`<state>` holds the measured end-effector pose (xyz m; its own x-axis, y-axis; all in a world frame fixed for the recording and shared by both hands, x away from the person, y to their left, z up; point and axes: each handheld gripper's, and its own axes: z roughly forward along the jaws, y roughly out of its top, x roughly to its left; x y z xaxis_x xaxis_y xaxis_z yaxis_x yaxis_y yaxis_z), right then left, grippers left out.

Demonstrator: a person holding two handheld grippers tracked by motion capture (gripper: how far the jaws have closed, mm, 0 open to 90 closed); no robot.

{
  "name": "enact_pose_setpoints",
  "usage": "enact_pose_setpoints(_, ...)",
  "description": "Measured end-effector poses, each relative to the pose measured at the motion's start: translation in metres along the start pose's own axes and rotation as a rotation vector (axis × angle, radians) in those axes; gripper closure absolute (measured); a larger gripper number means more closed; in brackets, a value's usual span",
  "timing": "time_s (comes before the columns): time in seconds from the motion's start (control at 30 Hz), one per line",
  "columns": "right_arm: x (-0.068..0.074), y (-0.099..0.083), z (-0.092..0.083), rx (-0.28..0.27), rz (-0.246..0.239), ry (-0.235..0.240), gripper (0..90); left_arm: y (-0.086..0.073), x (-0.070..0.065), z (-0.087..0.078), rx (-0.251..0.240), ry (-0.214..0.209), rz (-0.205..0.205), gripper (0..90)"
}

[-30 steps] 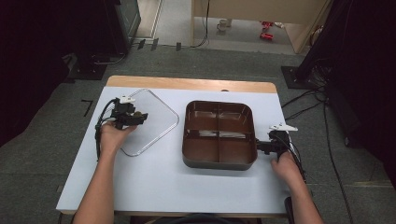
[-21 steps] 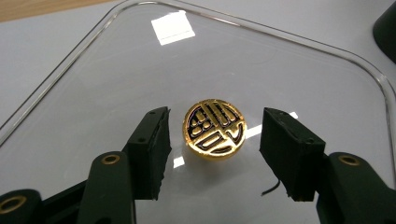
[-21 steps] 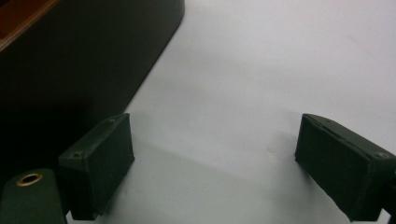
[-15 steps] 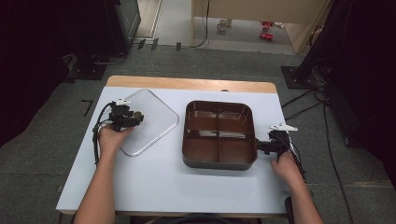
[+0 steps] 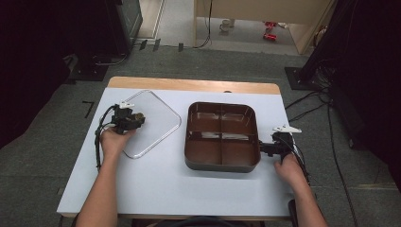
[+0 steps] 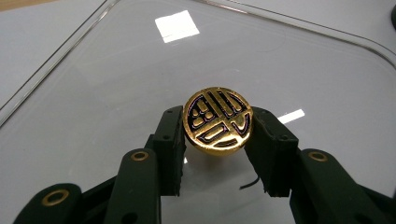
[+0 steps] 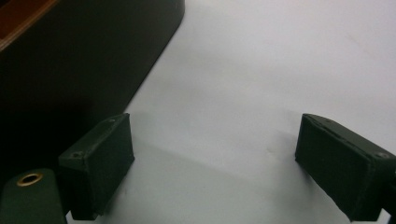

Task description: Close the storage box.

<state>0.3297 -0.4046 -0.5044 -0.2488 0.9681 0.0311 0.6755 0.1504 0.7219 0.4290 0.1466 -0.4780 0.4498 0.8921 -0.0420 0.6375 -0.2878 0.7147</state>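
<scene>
A clear lid with rounded corners lies flat at the table's left. Its round gold knob carries a black pattern, and my left gripper is shut on that knob, one jaw on each side. In the high view the left gripper sits over the lid's left part. A dark brown tray with several compartments stands at the middle right. My right gripper rests on the table against the tray's right wall. Its jaws stand wide open on bare tabletop, with the tray's dark wall just to their left.
The white tabletop has a wooden strip along its far edge. Grey carpet, black stands and cables surround the table. Cables trail from both grippers along the person's forearms.
The left gripper and hand have shifted slightly left and back on the lid. The right gripper and the tray have not moved.
</scene>
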Motion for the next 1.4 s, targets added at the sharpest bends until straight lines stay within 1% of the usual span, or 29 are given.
enact_pose_setpoints(0.1, 0.0, 0.0, 0.0, 0.0, 0.0, 0.0, 10.7, 0.0, 0.001, 0.0, -0.003, -0.012, -0.016, 58.7)
enact_pose_setpoints(0.4, 0.0, 0.0, 0.0, 0.0, 0.0, 0.0, 10.7, 0.002, 0.002, -0.003, 0.011, -0.023, -0.022, 58.8)
enact_pose_setpoints(0.57, 0.0, 0.0, 0.0, 0.0, 0.0, 0.0, 10.7, 0.007, 0.0, -0.012, -0.016, -0.042, -0.025, 58.9)
enact_pose_setpoints(0.63, 0.0, 0.0, 0.0, 0.0, 0.0, 0.0, 10.7, 0.01, -0.002, -0.014, -0.024, -0.043, -0.024, 58.9)
enact_pose_setpoints(0.7, 0.0, 0.0, 0.0, 0.0, 0.0, 0.0, 10.7, 0.012, -0.003, -0.016, -0.027, -0.041, -0.02, 58.9)
enact_pose_setpoints(0.87, 0.0, 0.0, 0.0, 0.001, 0.002, 0.0, 10.7, 0.016, -0.005, -0.025, -0.021, -0.052, -0.015, 58.9)
enact_pose_setpoints(1.0, 0.0, 0.0, 0.0, 0.0, 0.001, 0.0, 10.7, 0.021, -0.008, -0.038, -0.021, -0.06, 0.01, 58.9)
enact_pose_setpoints(1.07, 0.0, 0.0, 0.0, 0.0, -0.001, 0.0, 10.7, 0.024, -0.01, -0.044, -0.03, -0.067, 0.015, 58.9)
enact_pose_setpoints(1.27, 0.0, 0.0, 0.0, 0.001, -0.001, 0.0, 10.7, 0.033, -0.019, -0.056, -0.067, -0.104, 0.027, 58.9)
enact_pose_setpoints(1.4, 0.0, 0.0, 0.0, 0.001, 0.0, 0.0, 10.7, 0.039, -0.028, -0.06, -0.073, -0.129, 0.044, 58.9)
